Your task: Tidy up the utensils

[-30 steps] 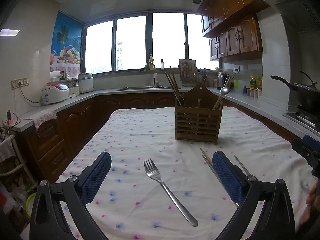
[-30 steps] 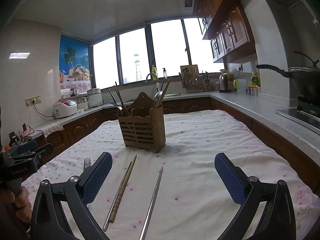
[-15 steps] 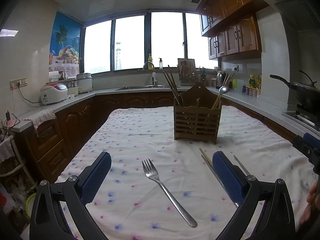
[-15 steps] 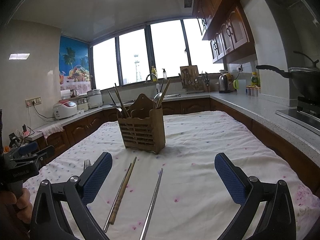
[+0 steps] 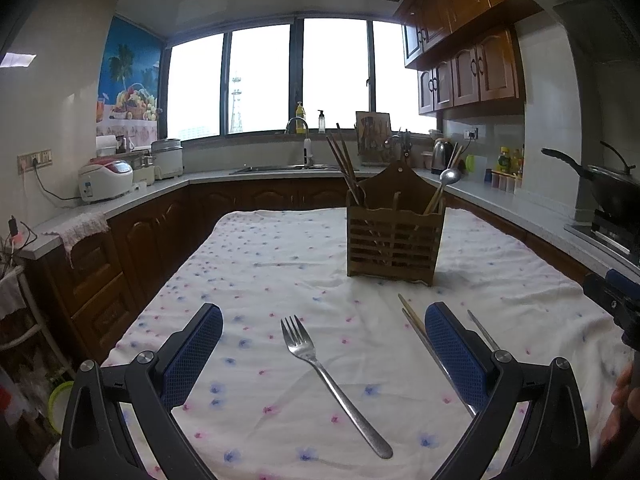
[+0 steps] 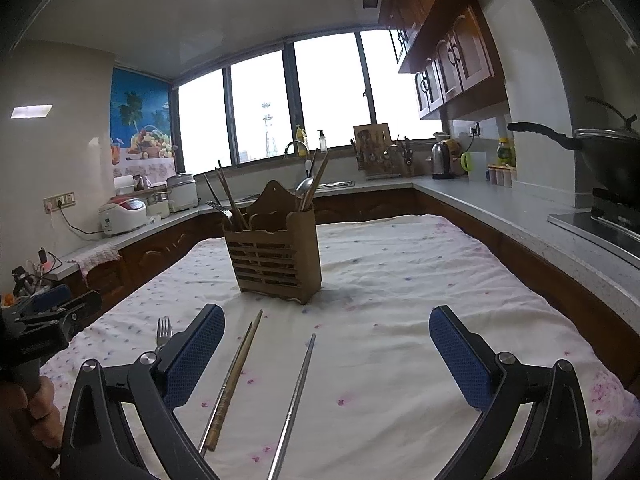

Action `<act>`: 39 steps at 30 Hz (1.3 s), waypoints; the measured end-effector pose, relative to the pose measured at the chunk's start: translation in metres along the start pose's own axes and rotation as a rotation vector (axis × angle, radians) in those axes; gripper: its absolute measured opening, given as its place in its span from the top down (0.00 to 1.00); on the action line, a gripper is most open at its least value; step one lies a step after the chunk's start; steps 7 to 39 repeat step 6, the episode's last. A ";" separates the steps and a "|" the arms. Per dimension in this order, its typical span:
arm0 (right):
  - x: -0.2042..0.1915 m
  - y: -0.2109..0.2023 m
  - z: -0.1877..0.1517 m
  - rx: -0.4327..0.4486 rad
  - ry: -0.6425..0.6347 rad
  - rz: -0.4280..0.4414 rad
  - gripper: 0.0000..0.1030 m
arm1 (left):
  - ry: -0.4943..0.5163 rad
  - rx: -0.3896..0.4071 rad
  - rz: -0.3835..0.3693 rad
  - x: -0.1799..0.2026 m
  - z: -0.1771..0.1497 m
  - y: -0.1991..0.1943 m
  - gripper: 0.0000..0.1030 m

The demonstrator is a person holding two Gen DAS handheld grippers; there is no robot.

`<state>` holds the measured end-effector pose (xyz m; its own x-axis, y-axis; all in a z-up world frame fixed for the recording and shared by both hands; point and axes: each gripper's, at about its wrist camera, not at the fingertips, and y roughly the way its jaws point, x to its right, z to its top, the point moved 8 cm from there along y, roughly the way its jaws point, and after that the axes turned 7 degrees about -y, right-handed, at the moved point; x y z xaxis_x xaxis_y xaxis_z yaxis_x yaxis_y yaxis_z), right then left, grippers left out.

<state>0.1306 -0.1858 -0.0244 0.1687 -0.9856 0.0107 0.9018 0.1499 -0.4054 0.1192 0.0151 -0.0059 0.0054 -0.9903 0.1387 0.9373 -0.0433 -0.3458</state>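
Note:
A metal fork (image 5: 332,380) lies on the flowered tablecloth (image 5: 280,264), between the open blue pads of my left gripper (image 5: 320,344). A wooden utensil holder (image 5: 394,236) stands beyond it with chopsticks and a spoon (image 5: 450,178) in it. In the right wrist view the holder (image 6: 276,256) is ahead. A pair of wooden chopsticks (image 6: 234,376) and a metal chopstick (image 6: 296,396) lie between the pads of my open right gripper (image 6: 326,344). The fork's tines (image 6: 163,328) show past its left pad.
Kitchen counters (image 6: 500,208) run around the table, with a wok (image 5: 608,184) on the stove at right and rice cookers (image 5: 106,180) at left. The sink (image 5: 288,167) is under the window. The other gripper shows at each view's edge.
Both grippers have crept a little forward and lower over the table. The utensils lie as before and both jaws remain open.

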 end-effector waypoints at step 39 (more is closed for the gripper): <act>0.012 0.004 -0.005 -0.022 0.027 -0.011 0.00 | 0.010 -0.013 -0.004 0.004 -0.001 0.004 0.01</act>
